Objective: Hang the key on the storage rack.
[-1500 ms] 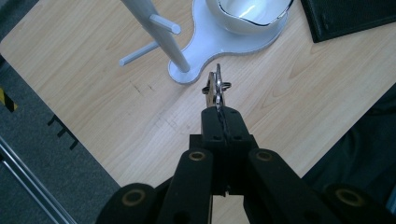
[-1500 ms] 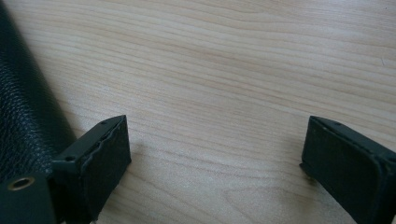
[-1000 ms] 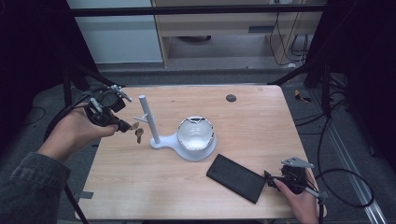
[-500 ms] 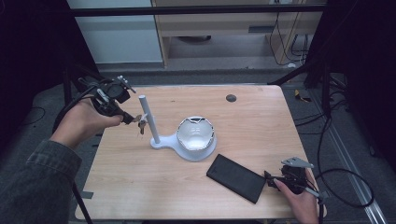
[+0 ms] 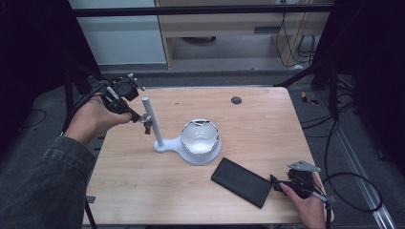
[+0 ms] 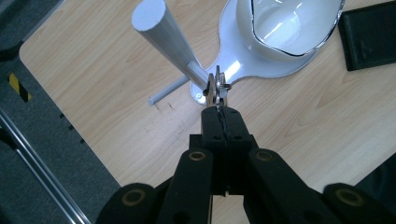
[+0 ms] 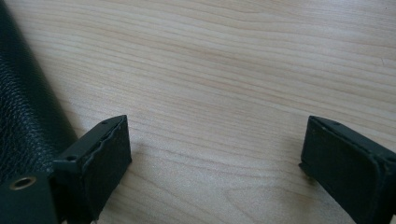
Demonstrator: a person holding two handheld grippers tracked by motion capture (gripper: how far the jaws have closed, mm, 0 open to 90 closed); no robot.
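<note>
Metal key ring (image 6: 216, 89) clamped in left gripper (image 6: 219, 112) jaws, touching the upright white post (image 6: 170, 42); right gripper (image 7: 212, 154) jaws apart.

A person in a dark grey-green sleeve (image 5: 45, 183) works with two black grippers, left gripper (image 6: 217, 105) showing brass-ringed screw holes, right gripper (image 5: 276, 182) topped by a grey three-cornered plate.

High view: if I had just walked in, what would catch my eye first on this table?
Probably the white stand mid-table, with an upright post and a shiny bowl on its base. At the table's left, the left gripper holds a small metal key ring right beside that post. Near the front right lies a flat black case, with the right gripper open next to it.
</note>
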